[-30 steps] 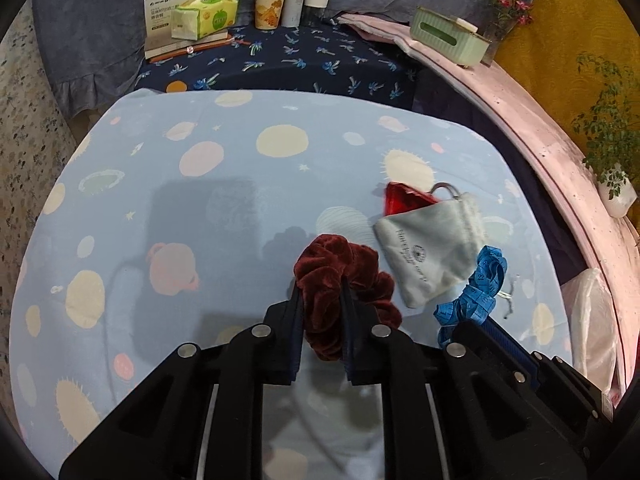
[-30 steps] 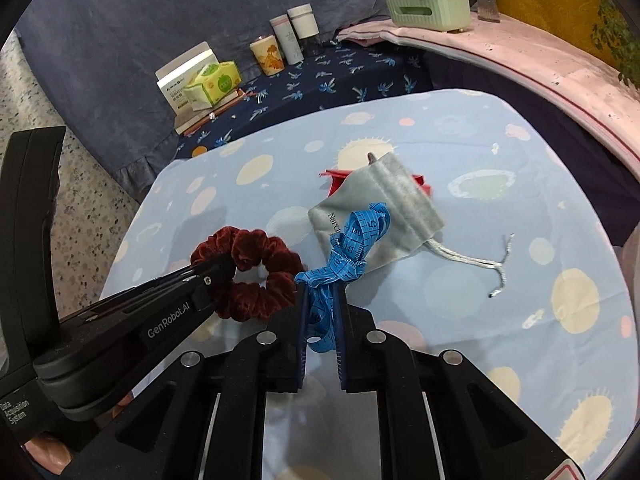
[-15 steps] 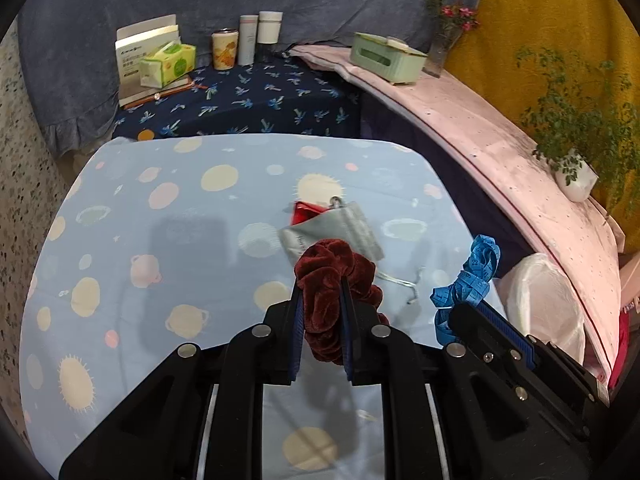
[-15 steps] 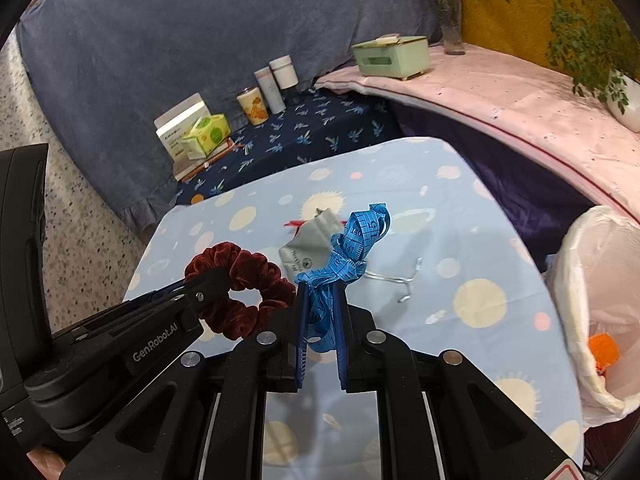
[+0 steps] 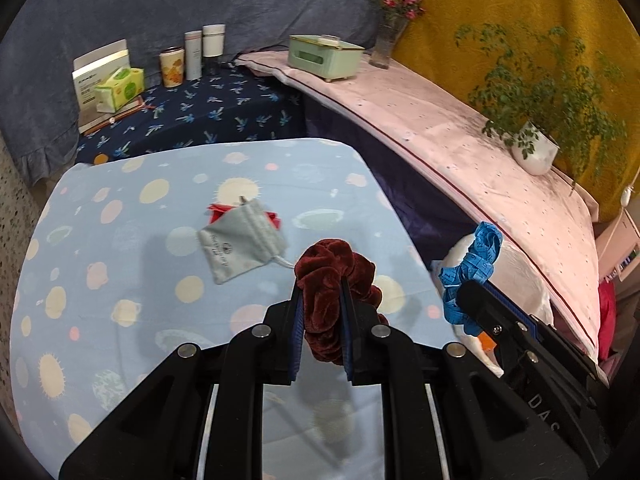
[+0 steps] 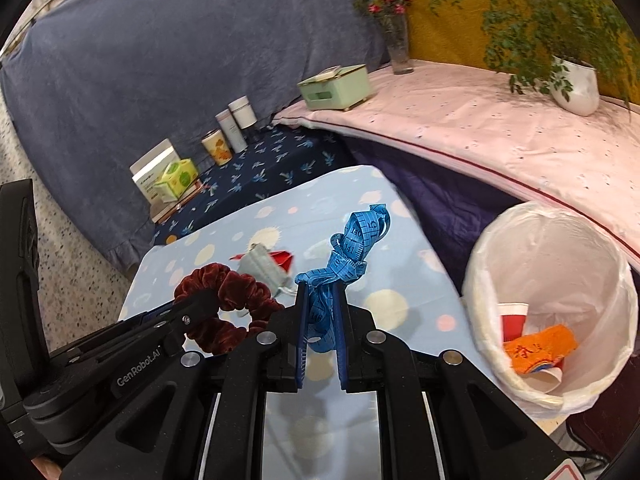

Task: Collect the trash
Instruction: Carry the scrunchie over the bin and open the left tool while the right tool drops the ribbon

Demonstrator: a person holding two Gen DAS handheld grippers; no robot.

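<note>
My left gripper [image 5: 320, 292] is shut on a dark red velvet scrunchie [image 5: 334, 268] and holds it above the right side of the blue patterned table [image 5: 120, 280]. My right gripper [image 6: 322, 292] is shut on a tangled blue measuring tape [image 6: 352, 248], held in the air just left of a white-lined trash bin [image 6: 600, 272]. The scrunchie also shows in the right wrist view [image 6: 224, 280], and the tape in the left wrist view [image 5: 476, 256]. A grey drawstring pouch [image 5: 240, 240] lies on a red paper piece [image 5: 218, 210] on the table.
The bin holds a red cup [image 6: 514, 316] and an orange item [image 6: 540, 348]. A pink-covered ledge [image 6: 480, 128] carries a green box [image 6: 336, 88], a vase [image 6: 398, 48] and a potted plant [image 6: 572, 84]. Boxes and cups [image 5: 176, 68] stand on a dark blue cloth behind.
Both grippers have lifted and swung right with their items. The pouch has receded to the left and the trash bin has come fully into the right wrist view.
</note>
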